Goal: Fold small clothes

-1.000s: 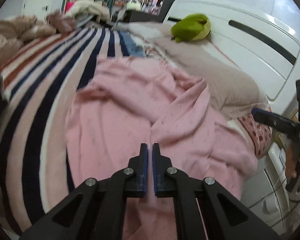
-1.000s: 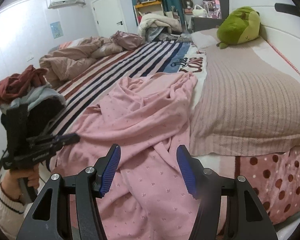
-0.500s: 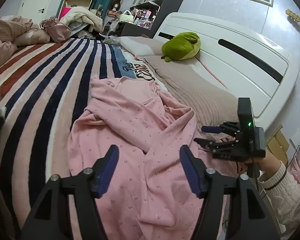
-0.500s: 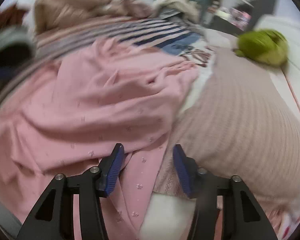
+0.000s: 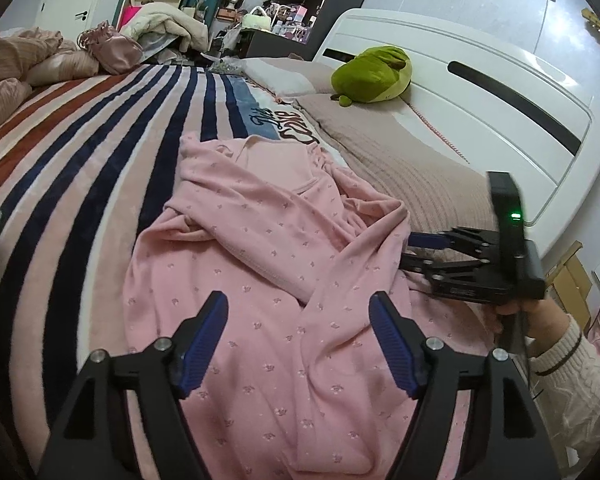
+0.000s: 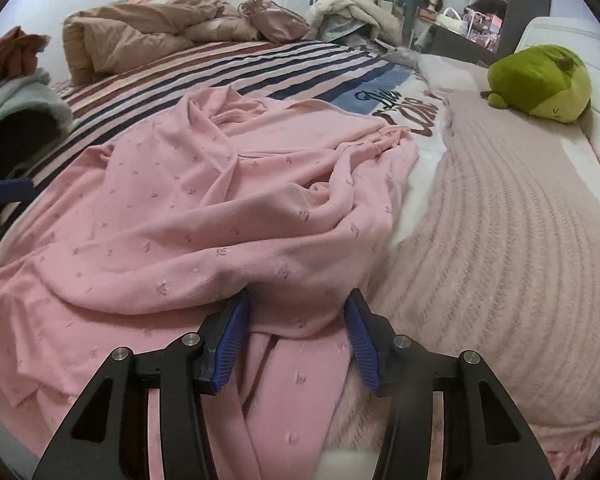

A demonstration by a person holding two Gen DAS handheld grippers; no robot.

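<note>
A pink garment (image 5: pixel 260 264) with small prints lies crumpled on the bed, one sleeve crossed over its body. My left gripper (image 5: pixel 296 300) hovers over its lower half. Its jaws are opening, and nothing is pinched between them. My right gripper (image 6: pixel 298 300) sits low at the garment's (image 6: pixel 220 200) edge nearest the knit cover. Its jaws stand apart around a raised fold of pink cloth, and I see no pad pressing on it. In the left wrist view the right gripper (image 5: pixel 412 252) reaches in from the right, held by a hand in a cream sleeve (image 5: pixel 560 364).
A striped blanket (image 5: pixel 80 160) covers the bed to the left. A beige knit cover (image 6: pixel 500 240) lies on the right, with a green plush (image 6: pixel 540 80) by the white headboard (image 5: pixel 480 92). A bundled quilt (image 6: pixel 132 36) and a clothes pile (image 6: pixel 16 80) sit at the far left.
The left gripper went from shut to wide open above the garment and lifted slightly. The right gripper swung down to the garment's right edge, where a fold now lies between its jaws.
</note>
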